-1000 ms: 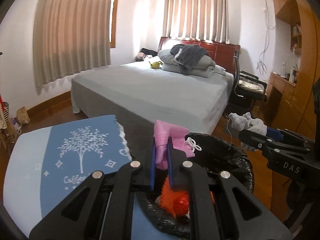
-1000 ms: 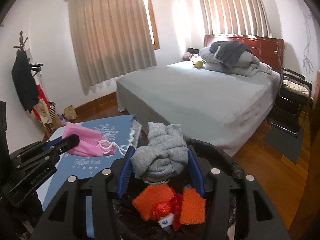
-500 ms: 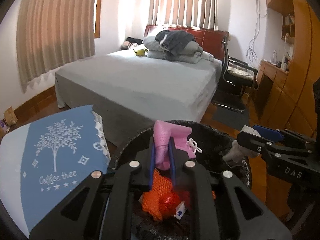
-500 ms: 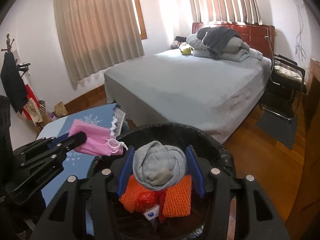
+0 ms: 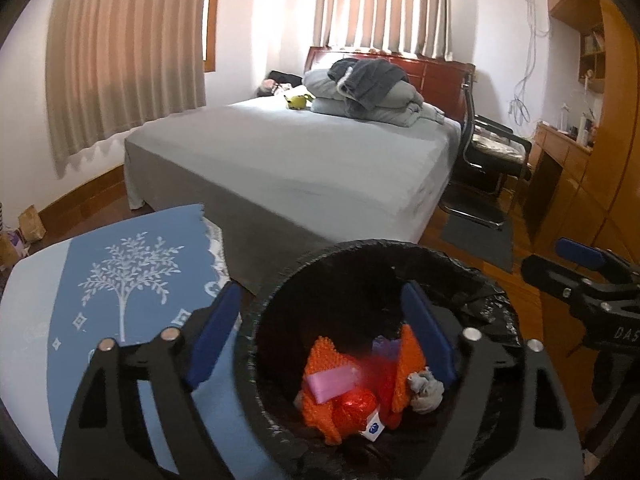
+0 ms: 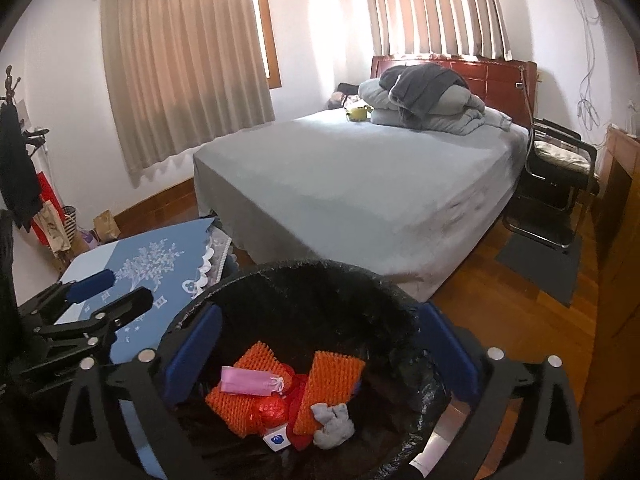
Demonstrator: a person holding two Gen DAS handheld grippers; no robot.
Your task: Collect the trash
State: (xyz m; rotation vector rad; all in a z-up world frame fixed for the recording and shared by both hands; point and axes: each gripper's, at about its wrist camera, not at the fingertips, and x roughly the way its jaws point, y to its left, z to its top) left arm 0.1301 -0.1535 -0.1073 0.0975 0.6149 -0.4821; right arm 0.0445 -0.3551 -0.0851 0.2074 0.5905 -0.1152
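A bin lined with a black bag (image 5: pixel 360 248) (image 6: pixel 320 268) sits right under both grippers. Inside it lie a pink face mask (image 5: pixel 332 380) (image 6: pixel 250 380), a balled grey sock (image 5: pixel 426 390) (image 6: pixel 334 426) and orange foam netting (image 5: pixel 320 364) (image 6: pixel 332 376) with a red wrapper. My left gripper (image 5: pixel 320 292) hangs over the bin, its jaws opening with nothing between them; it also shows in the right wrist view (image 6: pixel 108 292). My right gripper (image 6: pixel 322 314) is over the bin too, jaws opening wide and empty, and appears at the right edge (image 5: pixel 580 264) of the left wrist view.
A small table with a blue tree-print cloth (image 5: pixel 120 280) (image 6: pixel 152 260) stands left of the bin. Beyond it is a grey bed (image 5: pixel 300 160) with piled bedding. A black chair (image 5: pixel 488 152), a dark floor mat (image 6: pixel 540 268) and wooden cabinets (image 5: pixel 580 184) are on the right.
Both grippers moved in over the bin and opened. The pink mask left the left gripper and the grey sock left the right one; both now lie in the bin.
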